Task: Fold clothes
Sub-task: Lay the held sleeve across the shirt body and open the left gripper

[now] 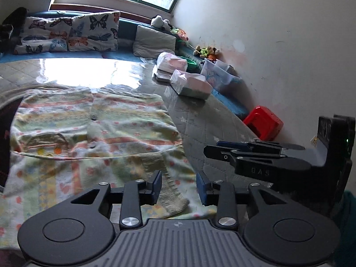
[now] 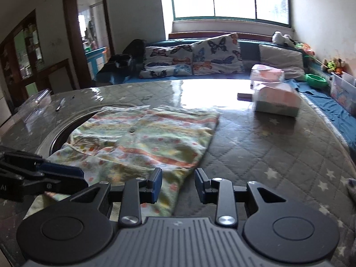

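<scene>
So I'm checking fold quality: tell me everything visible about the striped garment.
The garment is soft, thin cotton-like cloth with pastel green, orange and yellow bands and small prints. It lies flat but wrinkled on the quilted table, partly folded, with a dark button at its middle and a ribbed cuff nearest the cameras. Neither open gripper grips it.
</scene>
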Demonstrator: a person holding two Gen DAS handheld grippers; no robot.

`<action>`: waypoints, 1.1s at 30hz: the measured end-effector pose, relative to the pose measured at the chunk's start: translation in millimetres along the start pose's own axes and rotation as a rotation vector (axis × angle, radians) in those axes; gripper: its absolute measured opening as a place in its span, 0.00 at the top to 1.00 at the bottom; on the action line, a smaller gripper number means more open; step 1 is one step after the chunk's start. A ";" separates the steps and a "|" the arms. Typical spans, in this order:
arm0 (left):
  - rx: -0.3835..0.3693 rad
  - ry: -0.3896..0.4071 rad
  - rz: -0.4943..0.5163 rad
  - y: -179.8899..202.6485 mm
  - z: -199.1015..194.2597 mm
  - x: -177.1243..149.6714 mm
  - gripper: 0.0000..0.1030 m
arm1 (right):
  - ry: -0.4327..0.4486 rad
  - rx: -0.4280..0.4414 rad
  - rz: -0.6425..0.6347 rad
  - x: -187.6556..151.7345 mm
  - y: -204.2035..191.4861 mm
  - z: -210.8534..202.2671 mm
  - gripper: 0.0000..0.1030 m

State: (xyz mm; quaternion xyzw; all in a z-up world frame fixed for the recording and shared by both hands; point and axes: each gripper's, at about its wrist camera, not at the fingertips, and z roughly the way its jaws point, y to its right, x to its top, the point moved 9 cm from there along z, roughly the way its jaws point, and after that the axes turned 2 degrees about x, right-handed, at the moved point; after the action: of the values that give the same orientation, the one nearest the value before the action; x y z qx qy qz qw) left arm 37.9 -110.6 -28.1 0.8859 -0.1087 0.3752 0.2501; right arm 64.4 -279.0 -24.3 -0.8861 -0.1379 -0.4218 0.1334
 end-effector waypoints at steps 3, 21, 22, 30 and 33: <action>0.062 0.025 -0.024 -28.1 -8.3 7.3 0.64 | -0.017 0.037 -0.034 1.4 -18.4 12.1 0.69; 0.364 0.012 -0.108 -166.6 -10.6 -0.7 0.68 | -0.141 0.104 -0.180 -8.0 -71.2 71.4 0.71; 0.368 0.012 -0.100 -168.1 -11.4 -1.2 0.68 | -0.145 0.102 -0.184 -7.9 -71.7 70.3 0.71; 0.273 0.017 0.013 -117.3 -17.6 -0.3 0.69 | -0.140 0.153 -0.239 -8.1 -90.7 51.6 0.70; 0.222 0.007 0.067 -94.8 -15.1 -4.2 0.69 | -0.151 0.153 -0.242 -13.6 -91.8 51.1 0.70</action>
State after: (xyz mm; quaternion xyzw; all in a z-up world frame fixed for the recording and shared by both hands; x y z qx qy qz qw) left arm 61.8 -22.0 -56.4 0.9027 -0.0954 0.3962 0.1383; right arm 59.7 -177.7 -55.1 -0.8795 -0.2849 -0.3552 0.1380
